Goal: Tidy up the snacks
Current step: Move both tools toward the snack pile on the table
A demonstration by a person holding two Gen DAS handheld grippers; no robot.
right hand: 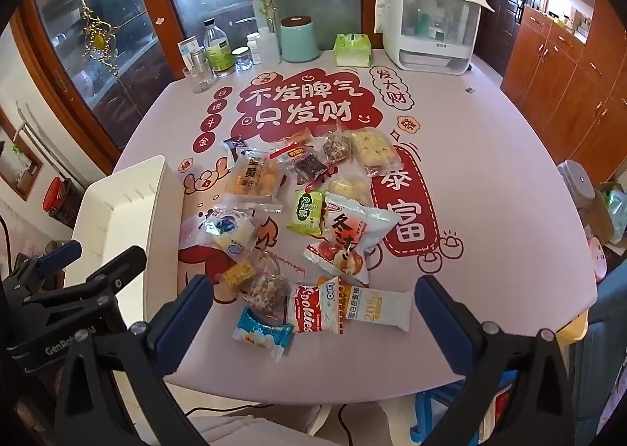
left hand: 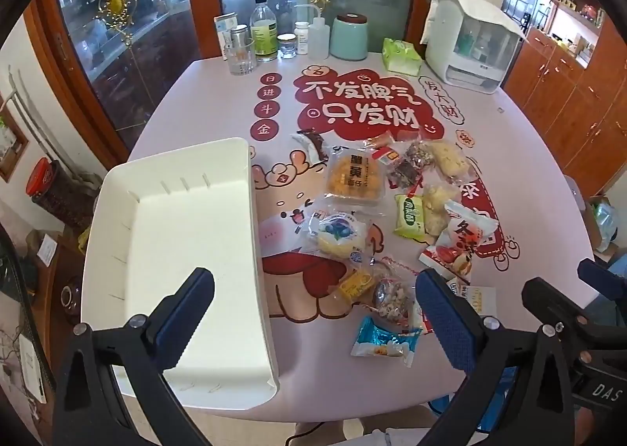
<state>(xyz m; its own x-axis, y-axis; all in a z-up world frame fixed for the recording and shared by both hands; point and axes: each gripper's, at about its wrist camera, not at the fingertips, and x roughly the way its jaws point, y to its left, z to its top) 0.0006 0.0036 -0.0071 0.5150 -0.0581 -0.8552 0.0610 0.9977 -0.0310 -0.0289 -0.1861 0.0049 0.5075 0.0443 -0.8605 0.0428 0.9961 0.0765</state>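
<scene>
Several wrapped snacks lie in a loose heap on the printed pink table (left hand: pixel 509 179): an egg-yolk pastry pack (left hand: pixel 354 179), a blueberry cake pack (left hand: pixel 339 234), a green packet (left hand: pixel 409 217), a red-and-white bag (right hand: pixel 350 234), a Cookies pack (right hand: pixel 313 309) and a blue pack (right hand: pixel 262 332). An empty white bin (left hand: pixel 176 250) stands at the table's left side. My left gripper (left hand: pixel 313 313) hovers open above the bin's near right wall and the near snacks. My right gripper (right hand: pixel 309 316) hovers open above the Cookies pack. Neither holds anything.
Along the far table edge stand bottles and a glass (left hand: pixel 243 54), a teal canister (left hand: pixel 348 37), a green tissue pack (left hand: pixel 401 56) and a white countertop appliance (left hand: pixel 470 42). Glass cabinet doors rise behind. Wooden cabinets (right hand: pixel 568 85) line the right wall.
</scene>
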